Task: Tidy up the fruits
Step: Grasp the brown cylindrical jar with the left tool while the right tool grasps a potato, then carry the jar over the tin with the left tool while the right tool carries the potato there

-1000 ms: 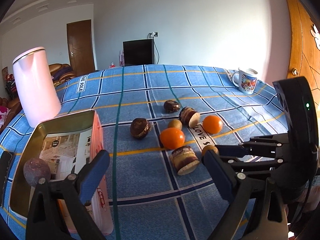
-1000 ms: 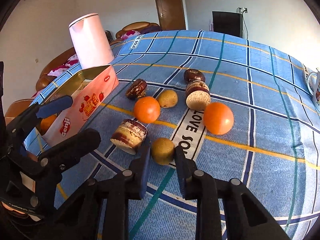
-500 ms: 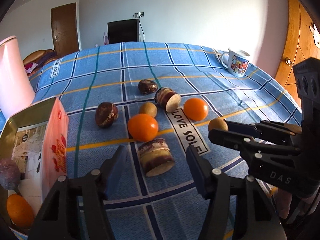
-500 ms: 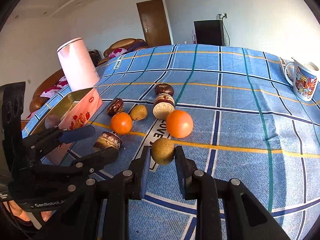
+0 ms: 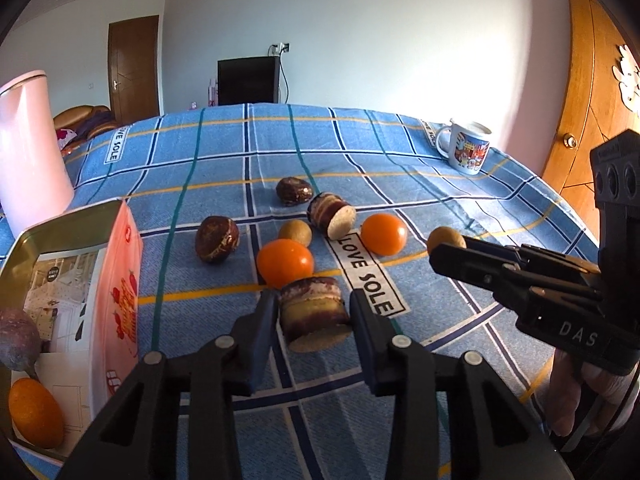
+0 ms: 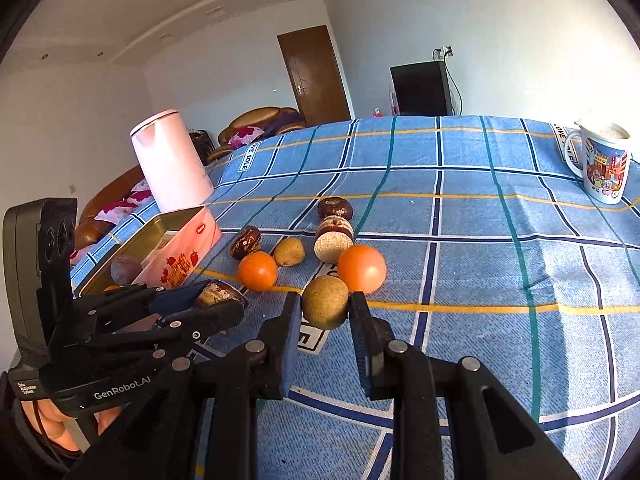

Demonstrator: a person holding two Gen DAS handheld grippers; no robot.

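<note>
The surface (image 5: 400, 152), covered with a blue checked cloth, carries a pink-sided tin (image 5: 116, 300) at the left, which already holds a purple fruit (image 5: 16, 340) and an orange fruit (image 5: 34, 412). The loose fruits lie in a group near the middle of the cloth. The left claw (image 5: 314, 316) has just been closing and is now clamped on the cut brown fruit (image 5: 312, 312), which sat free between wider jaws half a second ago; the pads press its two sides and its pale cut face points toward the camera. This fruit rests just beside the tin, so it is probably ready to be lifted and carried there. The right claw (image 6: 325, 312) is closed on the small round tan fruit (image 6: 325, 302), gripped at the fingertips and raised clear of the cloth, just in front of an orange (image 6: 362, 268). Both claws therefore carry one fruit each.
</note>
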